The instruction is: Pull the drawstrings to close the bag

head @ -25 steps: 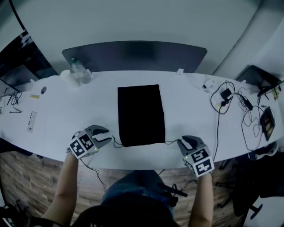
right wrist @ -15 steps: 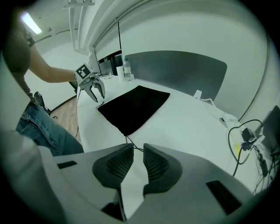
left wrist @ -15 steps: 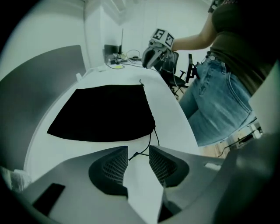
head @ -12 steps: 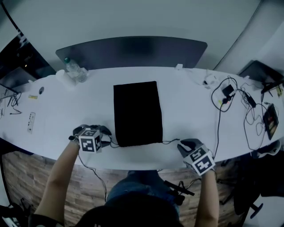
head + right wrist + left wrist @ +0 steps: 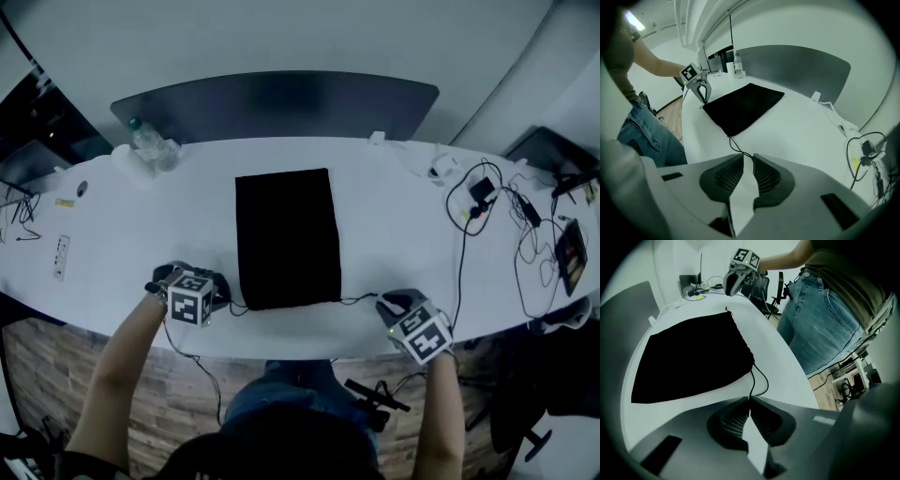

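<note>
A flat black drawstring bag [image 5: 286, 239] lies on the white table [image 5: 403, 216], its mouth toward the near edge. My left gripper [image 5: 223, 296] is at the bag's near left corner. In the left gripper view its jaws [image 5: 750, 399] are closing, and their tips meet on the left drawstring [image 5: 760, 378]. My right gripper [image 5: 389, 303] is at the near right corner. Its jaws [image 5: 748, 157] are closing too, with a narrow gap left between them. The right drawstring [image 5: 736, 147] runs from the bag [image 5: 743, 107] into that gap, and the pads are not pressing on it.
A water bottle [image 5: 148, 145] stands at the far left. Cables and small devices [image 5: 487, 202] lie on the table's right end. A dark grey panel [image 5: 281, 103] runs behind the table. The person's body is close against the near edge.
The left gripper has turned and come in to the bag's near left corner, and its jaws have come together on the cord. The right gripper has hardly moved. The bag lies as before.
</note>
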Motion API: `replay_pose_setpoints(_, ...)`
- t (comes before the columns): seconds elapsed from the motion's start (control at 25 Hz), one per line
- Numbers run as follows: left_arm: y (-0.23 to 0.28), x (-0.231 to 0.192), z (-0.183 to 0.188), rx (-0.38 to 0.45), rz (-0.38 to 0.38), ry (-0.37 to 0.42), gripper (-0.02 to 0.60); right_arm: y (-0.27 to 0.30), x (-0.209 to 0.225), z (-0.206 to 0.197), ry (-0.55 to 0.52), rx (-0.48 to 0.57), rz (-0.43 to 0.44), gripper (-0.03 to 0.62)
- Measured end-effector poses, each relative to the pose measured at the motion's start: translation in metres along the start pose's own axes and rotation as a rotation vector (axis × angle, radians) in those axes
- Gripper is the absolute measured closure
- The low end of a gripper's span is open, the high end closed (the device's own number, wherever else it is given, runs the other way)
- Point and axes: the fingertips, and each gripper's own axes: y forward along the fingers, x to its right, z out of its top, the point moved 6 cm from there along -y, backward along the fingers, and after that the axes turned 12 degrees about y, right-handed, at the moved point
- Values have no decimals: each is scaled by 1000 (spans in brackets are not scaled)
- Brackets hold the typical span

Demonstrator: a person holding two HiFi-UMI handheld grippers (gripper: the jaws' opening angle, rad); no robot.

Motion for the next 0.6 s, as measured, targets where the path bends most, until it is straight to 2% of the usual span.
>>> replay_pose_setpoints(0.16, 0, 10, -4, 28, 29, -108, 568, 4, -2, -5, -55, -42, 43, 483)
replay_pose_setpoints(0.28, -7, 16, -5, 65, 80, -182, 568, 11, 1, -9, -143, -84, 32, 457)
replay_pose_setpoints(0.36, -14, 20, -4, 92, 124, -234, 568, 18, 4, -10, -214, -114, 22, 459)
replay_pose_setpoints(0.6, -22, 33, -13, 161, 226, -400, 568, 55, -2, -2, -431, -241, 77, 474)
